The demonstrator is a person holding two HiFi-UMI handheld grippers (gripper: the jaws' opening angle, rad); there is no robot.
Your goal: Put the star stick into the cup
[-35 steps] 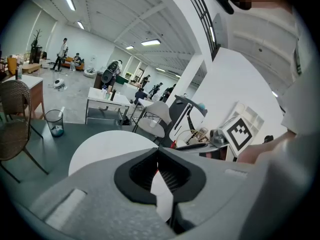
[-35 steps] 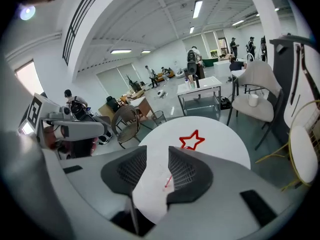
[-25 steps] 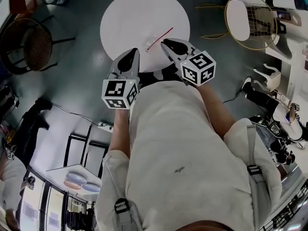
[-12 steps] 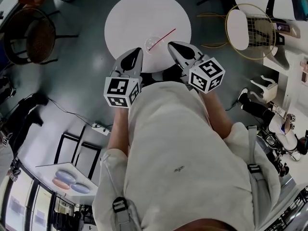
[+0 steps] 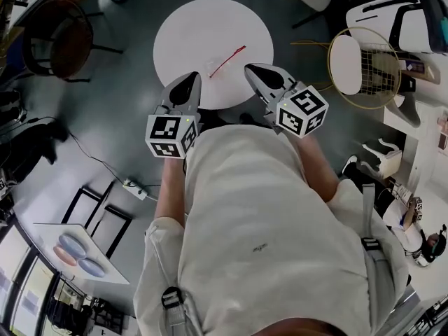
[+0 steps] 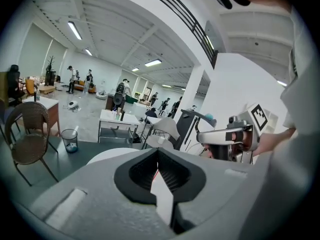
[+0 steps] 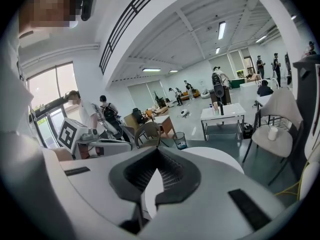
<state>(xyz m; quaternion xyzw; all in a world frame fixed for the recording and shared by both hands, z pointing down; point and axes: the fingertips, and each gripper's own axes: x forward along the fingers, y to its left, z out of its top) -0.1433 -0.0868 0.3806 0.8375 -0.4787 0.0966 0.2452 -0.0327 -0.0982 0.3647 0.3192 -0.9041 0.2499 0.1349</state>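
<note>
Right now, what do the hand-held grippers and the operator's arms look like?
Both the left hand-held gripper and the right hand-held gripper are grey moulded shells tapering to beak-like tips, with black ribbed pads inside. Each carries a white cube with black square markers: left cube, right cube. No cables visible. Short light sleeves; forearms bare.

Star stick – thin, red, straight, slightly thicker at far end. Runs diagonally over near part of round white table, far end pointing up and right in head view. Cup – clear, very faint, at stick's near end close to table's edge. Cannot tell whether stick sits inside cup or lies beside it.
</note>
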